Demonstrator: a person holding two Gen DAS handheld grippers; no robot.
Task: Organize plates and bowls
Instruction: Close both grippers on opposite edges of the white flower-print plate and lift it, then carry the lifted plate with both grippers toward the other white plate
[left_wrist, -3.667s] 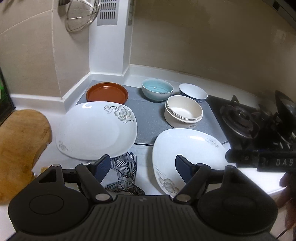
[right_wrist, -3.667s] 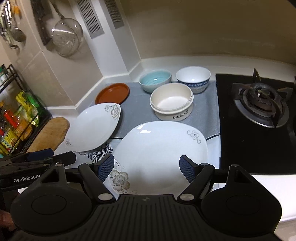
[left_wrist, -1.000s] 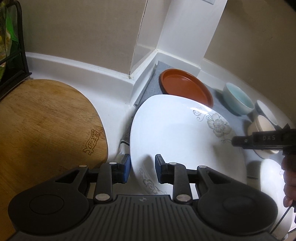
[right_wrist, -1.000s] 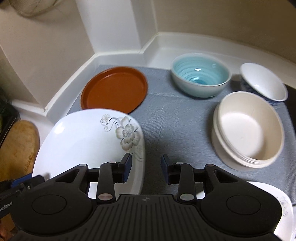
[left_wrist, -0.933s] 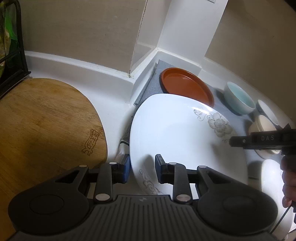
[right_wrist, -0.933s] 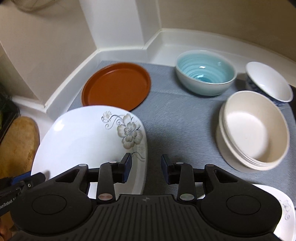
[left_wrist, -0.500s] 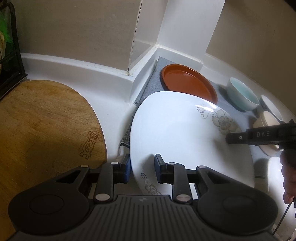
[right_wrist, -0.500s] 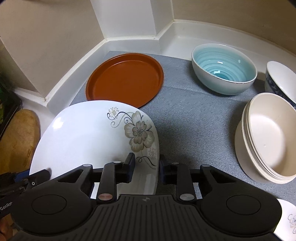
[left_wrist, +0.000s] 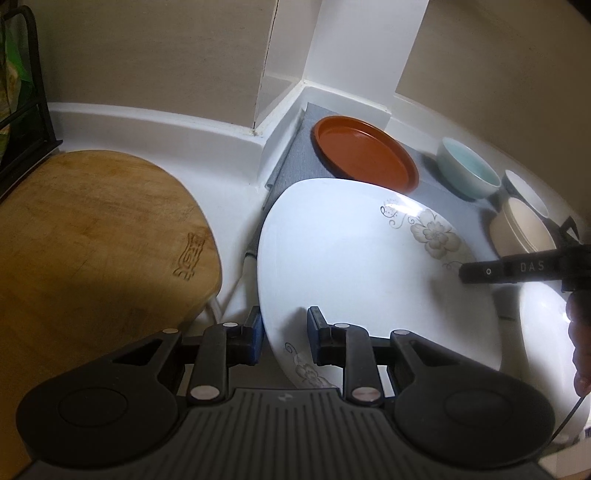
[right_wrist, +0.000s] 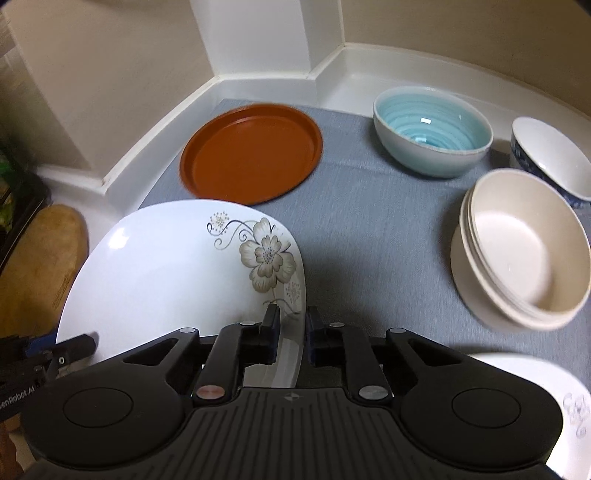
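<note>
Both grippers have hold of the same white floral plate (right_wrist: 166, 266), which lies at the near edge of the grey mat (right_wrist: 369, 229), just in front of the terracotta plate (right_wrist: 251, 162). The left gripper (left_wrist: 284, 334) pinches the plate's left rim beside the wooden cutting board (left_wrist: 92, 240). The right gripper (right_wrist: 291, 332) has just been closing, and its pads now clamp the right rim near the flower. The blue bowl (right_wrist: 432, 129) and stacked cream bowls (right_wrist: 524, 251) sit further right
</note>
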